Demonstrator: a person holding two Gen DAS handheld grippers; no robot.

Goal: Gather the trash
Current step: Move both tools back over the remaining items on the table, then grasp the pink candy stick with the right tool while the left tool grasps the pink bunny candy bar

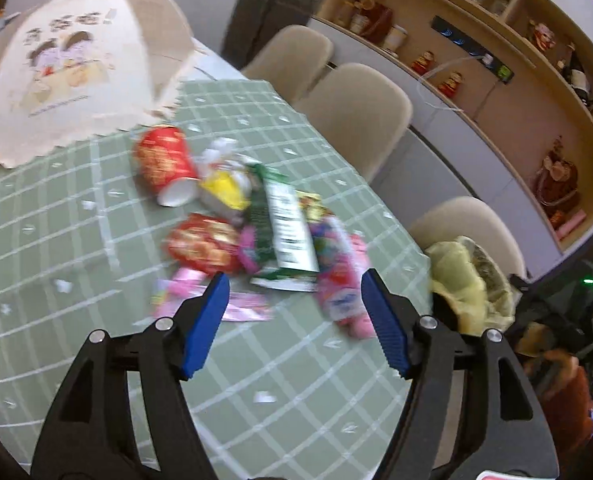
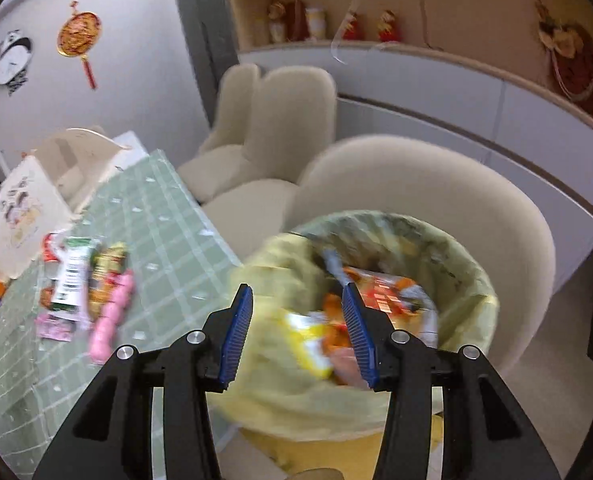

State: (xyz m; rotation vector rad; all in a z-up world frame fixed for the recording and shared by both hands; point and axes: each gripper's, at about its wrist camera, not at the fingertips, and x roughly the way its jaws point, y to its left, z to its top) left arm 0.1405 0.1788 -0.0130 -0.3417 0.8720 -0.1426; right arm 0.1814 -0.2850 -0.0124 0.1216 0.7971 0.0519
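Left gripper [image 1: 294, 292] gapes empty over green checked tablecloth [image 1: 76, 240]; right gripper [image 2: 298, 308], released, above yellow-lined bin [image 2: 468, 264], beige chairs [image 1: 360, 108] at one o'clock.

print on the cloth cover [image 1: 68, 68] and green wrapper [image 1: 286, 224] is too blurred to read.

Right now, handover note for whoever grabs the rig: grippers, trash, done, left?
Left gripper: open, empty, over the green checked tablecloth, facing the litter pile.
Right gripper: open, empty, above the yellow-lined trash bin beside the table.
Done: several wrappers already in the bin.
Left on the table: red paper cup on its side, green-and-white snack bag, red packet, pink wrappers.
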